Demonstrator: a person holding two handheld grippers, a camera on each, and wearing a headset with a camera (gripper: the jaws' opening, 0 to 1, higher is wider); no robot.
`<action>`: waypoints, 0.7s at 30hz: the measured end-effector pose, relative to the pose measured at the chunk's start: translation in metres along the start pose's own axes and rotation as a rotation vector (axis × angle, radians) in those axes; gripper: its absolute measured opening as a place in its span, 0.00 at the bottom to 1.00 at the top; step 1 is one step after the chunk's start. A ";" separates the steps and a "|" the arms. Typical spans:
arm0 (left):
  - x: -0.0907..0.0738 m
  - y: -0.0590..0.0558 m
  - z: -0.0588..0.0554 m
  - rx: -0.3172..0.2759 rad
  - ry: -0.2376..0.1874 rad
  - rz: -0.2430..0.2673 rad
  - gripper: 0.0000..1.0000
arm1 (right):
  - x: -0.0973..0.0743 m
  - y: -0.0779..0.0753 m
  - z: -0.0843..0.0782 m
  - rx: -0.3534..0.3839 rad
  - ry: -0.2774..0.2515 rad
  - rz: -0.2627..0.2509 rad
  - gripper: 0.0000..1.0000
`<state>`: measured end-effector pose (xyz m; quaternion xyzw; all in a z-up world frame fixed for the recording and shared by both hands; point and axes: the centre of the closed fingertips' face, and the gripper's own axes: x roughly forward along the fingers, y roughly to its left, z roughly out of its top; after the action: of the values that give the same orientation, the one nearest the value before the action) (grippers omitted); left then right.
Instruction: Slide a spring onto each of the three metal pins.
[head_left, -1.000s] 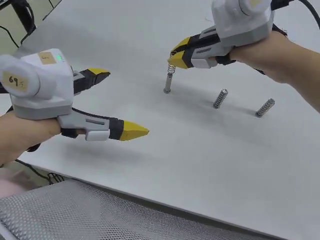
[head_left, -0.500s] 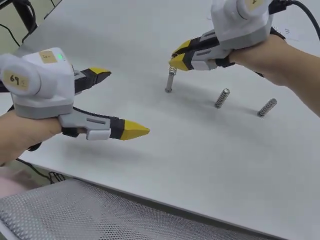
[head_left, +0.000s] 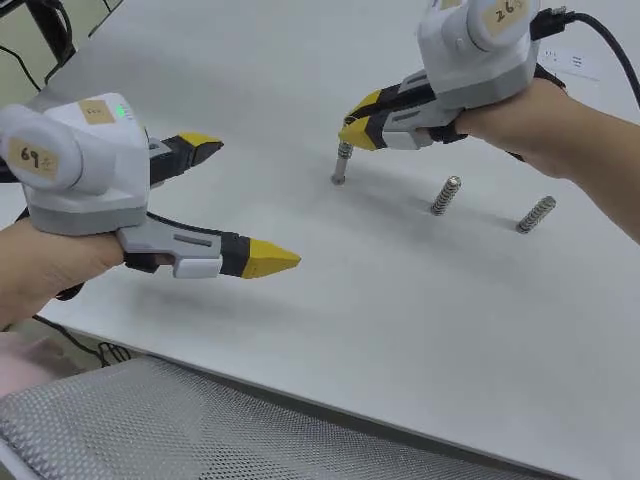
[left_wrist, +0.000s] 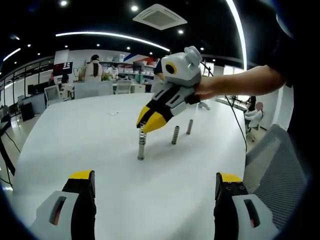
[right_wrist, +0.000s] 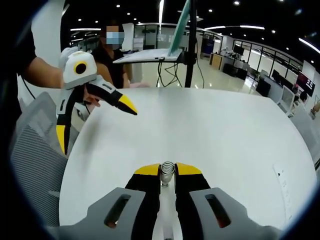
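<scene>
Headset overhead, gripper views opposed (table (head_left: 400, 330) shared)

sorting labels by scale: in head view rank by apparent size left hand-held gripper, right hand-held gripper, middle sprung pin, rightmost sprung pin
1. left hand-held gripper, nearest camera
2. right hand-held gripper
3. middle sprung pin and rightmost sprung pin look alike, unranked

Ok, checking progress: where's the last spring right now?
Head view, upper middle: the spring is pinched in the right hand-held gripper atop the leftmost pin, left of the middle pin.
</scene>
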<state>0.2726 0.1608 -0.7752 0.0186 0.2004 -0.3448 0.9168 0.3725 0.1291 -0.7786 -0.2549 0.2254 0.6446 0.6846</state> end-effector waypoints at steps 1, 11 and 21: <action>0.000 0.000 0.000 0.000 0.000 0.000 0.98 | 0.001 0.000 -0.001 0.000 0.004 0.000 0.08; 0.000 0.000 0.001 -0.001 -0.002 0.002 0.97 | 0.012 0.003 -0.016 -0.008 0.054 0.015 0.08; 0.000 -0.001 0.001 -0.002 -0.004 0.000 0.97 | 0.019 0.008 -0.028 -0.018 0.085 0.024 0.08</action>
<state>0.2723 0.1600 -0.7740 0.0168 0.1989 -0.3444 0.9174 0.3660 0.1258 -0.8125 -0.2854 0.2517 0.6432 0.6644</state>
